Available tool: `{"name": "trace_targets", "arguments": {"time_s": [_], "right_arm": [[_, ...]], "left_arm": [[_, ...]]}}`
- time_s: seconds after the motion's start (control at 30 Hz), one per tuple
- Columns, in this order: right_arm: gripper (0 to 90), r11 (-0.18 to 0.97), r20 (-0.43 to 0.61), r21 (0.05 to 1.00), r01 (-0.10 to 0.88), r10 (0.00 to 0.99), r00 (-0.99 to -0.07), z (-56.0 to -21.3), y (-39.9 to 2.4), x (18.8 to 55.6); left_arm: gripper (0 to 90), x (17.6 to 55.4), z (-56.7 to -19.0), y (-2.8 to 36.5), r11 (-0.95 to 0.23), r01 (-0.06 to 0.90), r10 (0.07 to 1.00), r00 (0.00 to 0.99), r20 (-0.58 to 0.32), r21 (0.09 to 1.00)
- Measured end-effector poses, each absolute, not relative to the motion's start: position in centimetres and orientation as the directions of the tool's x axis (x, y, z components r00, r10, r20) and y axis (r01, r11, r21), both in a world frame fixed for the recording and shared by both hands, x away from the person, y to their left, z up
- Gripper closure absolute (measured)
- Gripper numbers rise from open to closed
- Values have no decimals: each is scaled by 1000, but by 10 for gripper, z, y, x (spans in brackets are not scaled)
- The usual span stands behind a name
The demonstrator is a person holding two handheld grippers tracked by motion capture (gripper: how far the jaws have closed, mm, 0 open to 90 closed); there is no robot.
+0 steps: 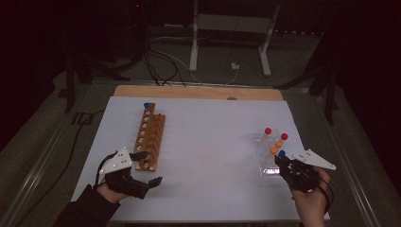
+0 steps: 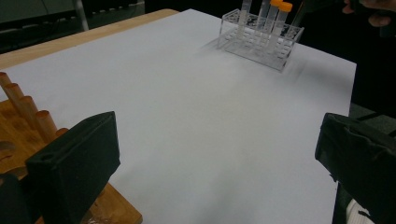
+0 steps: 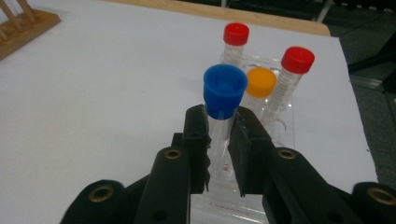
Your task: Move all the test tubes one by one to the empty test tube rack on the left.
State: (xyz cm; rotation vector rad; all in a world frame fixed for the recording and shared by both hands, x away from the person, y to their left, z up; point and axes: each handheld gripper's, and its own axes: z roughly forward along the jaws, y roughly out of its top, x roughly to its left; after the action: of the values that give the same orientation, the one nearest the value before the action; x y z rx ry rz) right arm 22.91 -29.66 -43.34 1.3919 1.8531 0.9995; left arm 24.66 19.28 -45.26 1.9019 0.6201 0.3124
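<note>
Right now we hold the right gripper (image 3: 218, 135) clamped on the blue-capped tube (image 3: 223, 100), just below its cap, upright above the near end of the clear rack (image 1: 267, 163). Behind the blue-capped tube, in that rack, stand two red-capped tubes (image 3: 235, 43) and an orange-capped tube (image 3: 259, 88). Far across the white sheet (image 1: 208, 142) from the rack, our left gripper (image 1: 147, 169) waits with jaws wide apart and nothing between them, just beside the wooden rack (image 1: 149, 135), which carries one blue-capped tube at its far end.
</note>
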Motion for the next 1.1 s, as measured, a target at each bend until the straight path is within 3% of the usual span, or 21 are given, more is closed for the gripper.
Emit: {"name": "trace_targets", "arguments": {"time_s": [0.3, 1.1], "right_arm": [[764, 176, -49, 873, 454, 959, -278, -419, -290, 219], [764, 306, -26, 841, 446, 847, -532, -433, -224, 228]], "left_arm": [[7, 247, -452, 192, -302, 274, 545, 835, -71, 913], [7, 259, -452, 168, -340, 288, 474, 875, -102, 895]]}}
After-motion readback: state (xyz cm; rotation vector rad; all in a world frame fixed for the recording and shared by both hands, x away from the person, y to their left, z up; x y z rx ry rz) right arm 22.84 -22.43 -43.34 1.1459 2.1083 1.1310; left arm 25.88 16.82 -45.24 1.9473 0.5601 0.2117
